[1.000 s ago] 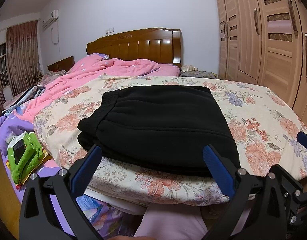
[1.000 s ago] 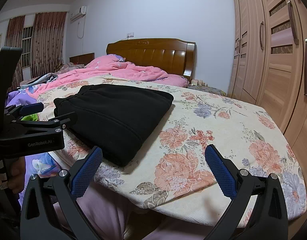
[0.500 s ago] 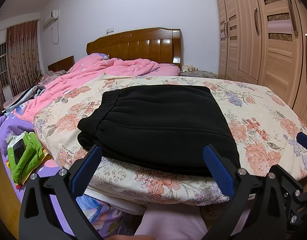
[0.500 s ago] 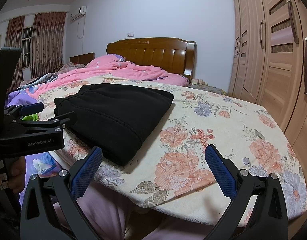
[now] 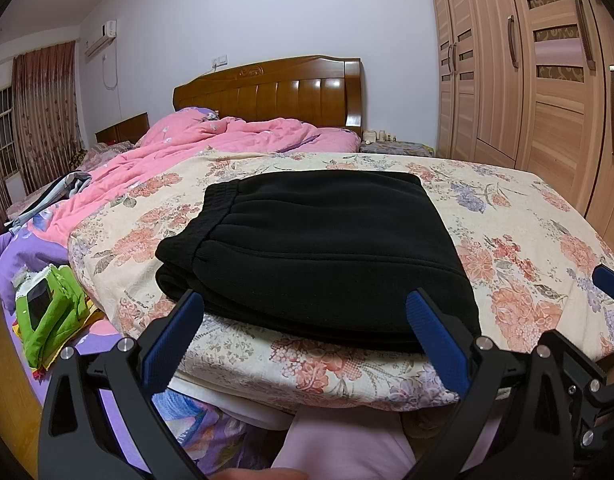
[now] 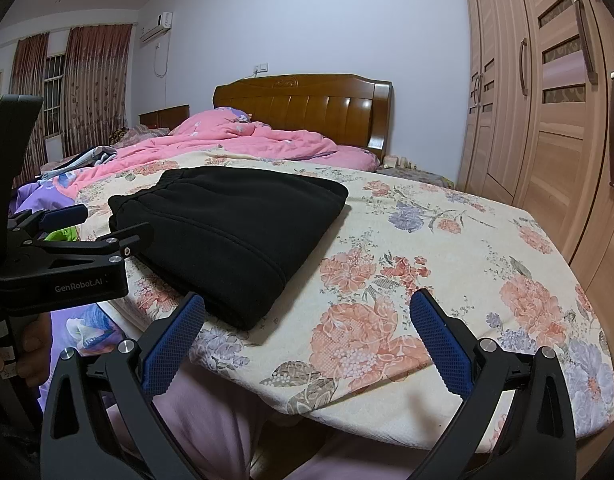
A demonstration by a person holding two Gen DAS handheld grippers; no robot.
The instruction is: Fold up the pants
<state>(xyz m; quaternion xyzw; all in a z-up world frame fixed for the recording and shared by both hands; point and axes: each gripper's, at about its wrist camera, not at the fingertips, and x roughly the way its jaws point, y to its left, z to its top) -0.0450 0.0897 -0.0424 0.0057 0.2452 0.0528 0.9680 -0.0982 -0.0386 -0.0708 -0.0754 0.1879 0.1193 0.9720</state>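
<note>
Counted: one pair of folded black pants [image 5: 319,248], centre of frame; two hand-held grippers, left [image 5: 305,332] and right [image 6: 307,334], along the bottom; one pink quilt [image 5: 211,140]; one wooden headboard [image 5: 275,94]; one air conditioner [image 5: 101,38], upper left.

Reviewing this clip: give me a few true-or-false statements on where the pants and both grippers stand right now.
1. The black pants lie folded on the floral blanket. True.
2. The left gripper is shut on the pants. False: its jaws stand open, holding nothing.
3. The right gripper is open and empty. True.
4. The pants lie on the pink quilt. False: the quilt is bunched farther back, near the headboard.
5. The elastic waistband faces the wardrobe. False: it is on the opposite side.
</note>
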